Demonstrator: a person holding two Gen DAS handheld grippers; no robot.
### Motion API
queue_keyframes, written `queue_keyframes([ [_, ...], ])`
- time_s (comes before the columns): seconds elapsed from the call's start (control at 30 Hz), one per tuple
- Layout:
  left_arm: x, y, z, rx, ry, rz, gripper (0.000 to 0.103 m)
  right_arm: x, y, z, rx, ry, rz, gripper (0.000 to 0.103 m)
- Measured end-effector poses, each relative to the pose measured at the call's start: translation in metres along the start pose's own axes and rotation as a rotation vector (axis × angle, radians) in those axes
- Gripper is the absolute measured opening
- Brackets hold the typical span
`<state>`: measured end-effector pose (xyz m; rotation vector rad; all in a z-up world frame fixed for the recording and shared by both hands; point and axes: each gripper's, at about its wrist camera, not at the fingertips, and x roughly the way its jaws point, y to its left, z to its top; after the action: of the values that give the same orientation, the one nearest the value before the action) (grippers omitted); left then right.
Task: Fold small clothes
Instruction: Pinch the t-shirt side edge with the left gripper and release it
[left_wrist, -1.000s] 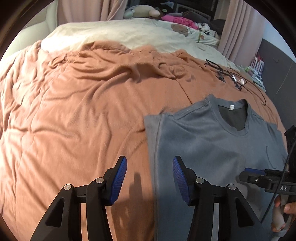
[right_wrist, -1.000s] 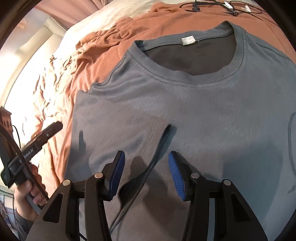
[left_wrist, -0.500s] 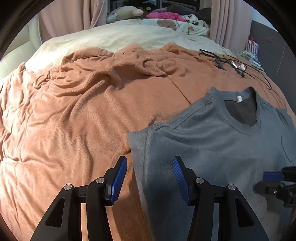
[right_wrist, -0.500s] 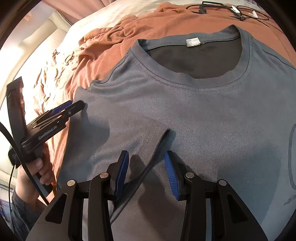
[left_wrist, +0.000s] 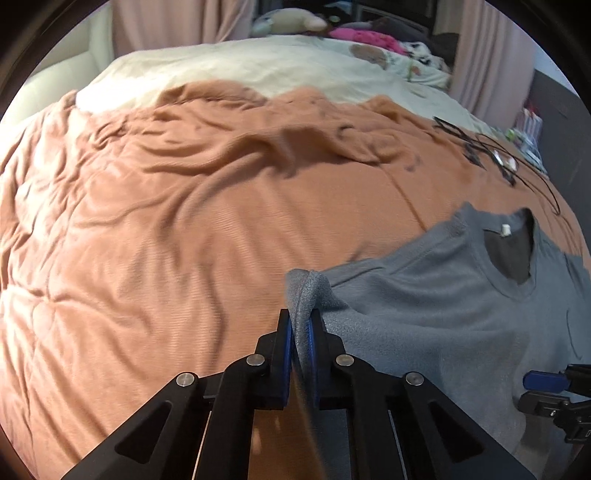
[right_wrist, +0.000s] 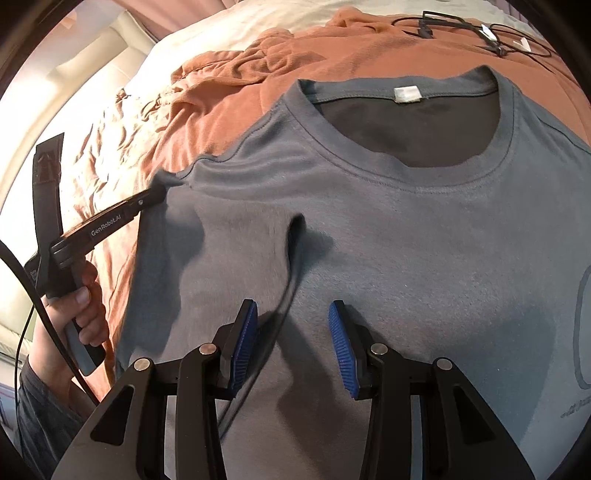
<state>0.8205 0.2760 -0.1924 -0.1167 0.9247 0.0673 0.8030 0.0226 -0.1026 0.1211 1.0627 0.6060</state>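
Garment: grey T-shirt (right_wrist: 406, 251), front up on the orange blanket (left_wrist: 166, 221) of a bed; collar with white label (right_wrist: 407, 93) at the far end, hem toward the camera and out of frame.
Long axis: collar to hem, running roughly along the line of sight of the right wrist view.
Left gripper (left_wrist: 301, 334): fingers closed on the shirt's left shoulder corner, a pinch of grey cloth raised between the blue pads; in the right wrist view its tip (right_wrist: 157, 192) meets the same corner at the shirt's left edge.
Right gripper (right_wrist: 291, 343): fingers spread apart, nothing between them; it hovers low over the chest, and contact cannot be told.
Key relation: a flap edge (right_wrist: 295, 236) of an already folded part lies straight ahead of the right fingers, running away from them toward the collar. The held corner lies far to their left.
Nearer hand: left for the shoulder corner, right for the flap and body.
Judged step: side fold under way; the raised corner likely goes across toward the shirt's midline.
Other items: black cables (right_wrist: 480, 33) on the blanket beyond the collar, well apart from the shirt.
Containers: none seen.
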Motion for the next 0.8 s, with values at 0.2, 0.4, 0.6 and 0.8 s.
queue_keyframes([
  [0.2, 0.013, 0.018, -0.004, -0.051, 0.04, 0.042, 0.009, 0.0, -0.001, 0.008, 0.025, -0.023, 0.008, 0.038],
  [0.4, 0.013, 0.033, -0.005, -0.144, 0.012, -0.015, 0.02, 0.004, 0.002, 0.015, 0.026, -0.026, 0.02, 0.038],
  [0.6, 0.006, 0.041, -0.005, -0.175, 0.0, -0.067, 0.026, 0.019, 0.009, 0.031, 0.001, -0.031, 0.002, 0.046],
  [0.8, 0.007, 0.043, -0.002, -0.188, -0.012, -0.091, 0.026, 0.041, 0.006, 0.045, 0.026, -0.035, 0.03, 0.041],
])
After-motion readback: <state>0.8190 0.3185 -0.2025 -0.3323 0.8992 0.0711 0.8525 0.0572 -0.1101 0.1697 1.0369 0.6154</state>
